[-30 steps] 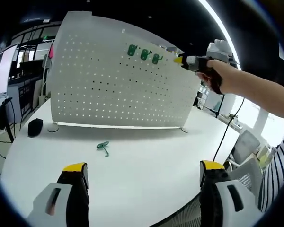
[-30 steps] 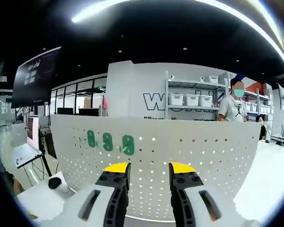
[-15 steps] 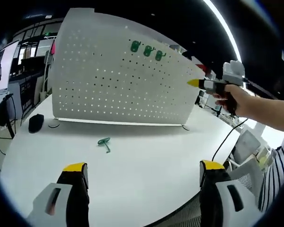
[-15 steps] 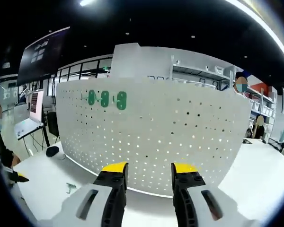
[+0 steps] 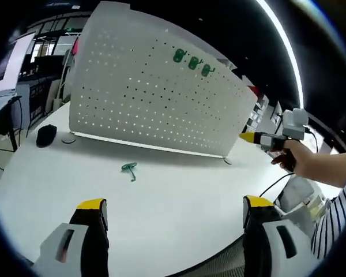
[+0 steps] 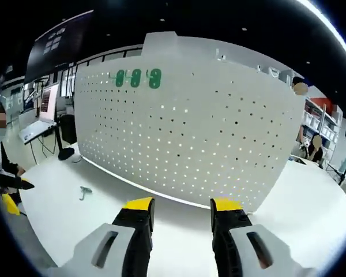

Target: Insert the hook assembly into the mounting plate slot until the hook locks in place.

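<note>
Left tongs [image 5: 172, 209]: jaws spread wide, nothing between them, held over the near edge of the white tabletop [image 5: 179, 190]. Right tongs [image 6: 176, 209]: yellow-tipped jaws parted with a narrower gap, empty too.

Pegboard [image 5: 155, 98] (white perforated mounting plate) stands upright across the far part of the tabletop, on small feet. Three green hooks [image 5: 192, 62] are already hung in a row along its top edge, just beside each other. Same row in the right gripper view, green hooks [image 6: 137, 78] near the upper left corner of the pegboard [image 6: 202, 127].

Loose green hook [image 5: 129, 169] lies flat on the tabletop in front of the pegboard, well apart from both tongs, nearer the board's left end. In the right gripper view it's a small speck, loose green hook [image 6: 84, 191], at the left of the tabletop [image 6: 311, 213]; shape is too small to read there.

Left gripper view extras: the right tongs [image 5: 249, 137] come in from the right with a hand [image 5: 297, 161] wrapped on the grip and a cable hanging below, level with the pegboard's right end; a dark mouse-like object [image 5: 45, 135] sits by the board's left end; a striped sleeve [image 5: 334, 219] at the right edge.

Right gripper view extras: a monitor [image 6: 46, 104] on a stand left of the pegboard, shelving behind the board's right side, a dark overhead screen [image 6: 60, 43] upper left.
</note>
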The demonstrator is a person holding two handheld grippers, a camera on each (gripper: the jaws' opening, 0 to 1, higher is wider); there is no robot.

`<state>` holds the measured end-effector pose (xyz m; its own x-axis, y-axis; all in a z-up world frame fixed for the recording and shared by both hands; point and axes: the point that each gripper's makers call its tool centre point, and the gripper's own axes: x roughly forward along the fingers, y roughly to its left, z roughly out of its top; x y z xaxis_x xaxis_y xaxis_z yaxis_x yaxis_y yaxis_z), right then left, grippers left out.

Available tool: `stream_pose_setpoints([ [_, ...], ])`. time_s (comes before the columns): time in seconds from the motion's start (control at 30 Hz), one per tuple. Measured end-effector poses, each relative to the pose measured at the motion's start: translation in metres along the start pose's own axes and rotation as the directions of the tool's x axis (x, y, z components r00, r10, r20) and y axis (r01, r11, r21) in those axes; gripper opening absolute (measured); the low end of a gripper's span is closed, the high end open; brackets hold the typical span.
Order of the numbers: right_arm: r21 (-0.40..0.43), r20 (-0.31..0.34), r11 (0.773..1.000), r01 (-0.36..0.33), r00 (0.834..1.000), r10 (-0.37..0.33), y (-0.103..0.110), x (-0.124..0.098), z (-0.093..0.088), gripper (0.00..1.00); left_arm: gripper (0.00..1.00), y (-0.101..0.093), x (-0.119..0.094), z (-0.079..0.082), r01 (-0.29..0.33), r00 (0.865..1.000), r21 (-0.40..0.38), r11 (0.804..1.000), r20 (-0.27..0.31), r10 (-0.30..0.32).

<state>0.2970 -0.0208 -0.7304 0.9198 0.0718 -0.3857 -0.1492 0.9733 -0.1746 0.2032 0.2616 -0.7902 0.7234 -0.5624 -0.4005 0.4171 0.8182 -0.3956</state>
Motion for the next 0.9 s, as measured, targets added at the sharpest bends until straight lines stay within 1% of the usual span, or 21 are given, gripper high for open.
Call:
stream_pose_setpoints([
  [0.1,-0.007,-0.026,1.000,-0.020,0.999,0.020,0.006,-0.003,-0.013,0.37,0.99,-0.001,0.001,-0.003,0.001,1.000,0.011,1.000,-0.014,-0.001],
  [0.13,-0.008,-0.046,1.000,-0.022,0.999,0.022,0.007,-0.003,-0.021,0.37,0.99,-0.001,0.001,-0.005,-0.001,1.000,0.017,1.000,-0.024,0.002],
  [0.23,0.024,-0.077,0.999,-0.032,0.996,0.034,0.010,-0.006,-0.035,0.37,1.00,-0.001,0.002,-0.008,-0.003,0.999,0.031,1.000,-0.041,0.005],
  [0.27,0.019,-0.096,0.999,-0.041,0.994,0.043,0.013,-0.008,-0.041,0.38,1.00,-0.002,0.002,-0.010,-0.003,0.999,0.035,0.999,-0.052,0.005],
  [0.4,0.003,-0.135,0.997,-0.074,0.988,0.074,0.024,-0.013,-0.060,0.38,0.99,-0.003,0.004,-0.017,-0.008,0.996,0.078,0.997,-0.091,0.015],
  [0.47,-0.006,-0.160,0.995,-0.100,0.982,0.097,0.031,-0.014,-0.070,0.39,0.99,-0.003,0.005,-0.019,-0.007,0.995,0.084,0.996,-0.099,0.015],
  [0.57,-0.008,-0.200,0.990,-0.142,0.970,0.137,0.044,-0.016,-0.084,0.39,0.98,-0.002,0.004,-0.020,-0.013,0.994,0.087,0.996,-0.106,0.022],
  [0.63,-0.013,-0.208,0.987,-0.162,0.965,0.156,0.049,-0.016,-0.088,0.41,0.98,-0.002,0.003,-0.020,-0.012,0.994,0.081,0.997,-0.103,0.021],
  [0.77,-0.034,-0.246,0.973,-0.229,0.945,0.214,0.066,-0.015,-0.099,0.41,0.98,-0.001,0.003,-0.019,-0.021,0.994,0.101,0.995,-0.102,0.031],
  [0.8,-0.045,-0.258,0.965,-0.260,0.936,0.240,0.073,-0.014,-0.100,0.41,0.98,-0.001,0.003,-0.019,-0.023,0.994,0.099,0.995,-0.103,0.033],
  [0.83,-0.055,-0.264,0.959,-0.276,0.931,0.253,0.077,-0.013,-0.101,0.41,0.98,0.000,0.003,-0.019,-0.024,0.994,0.096,0.995,-0.103,0.034],
  [0.9,-0.095,-0.264,0.937,-0.336,0.916,0.302,0.090,-0.010,-0.100,0.40,0.98,0.001,0.003,-0.019,-0.028,0.994,0.086,0.996,-0.102,0.037],
])
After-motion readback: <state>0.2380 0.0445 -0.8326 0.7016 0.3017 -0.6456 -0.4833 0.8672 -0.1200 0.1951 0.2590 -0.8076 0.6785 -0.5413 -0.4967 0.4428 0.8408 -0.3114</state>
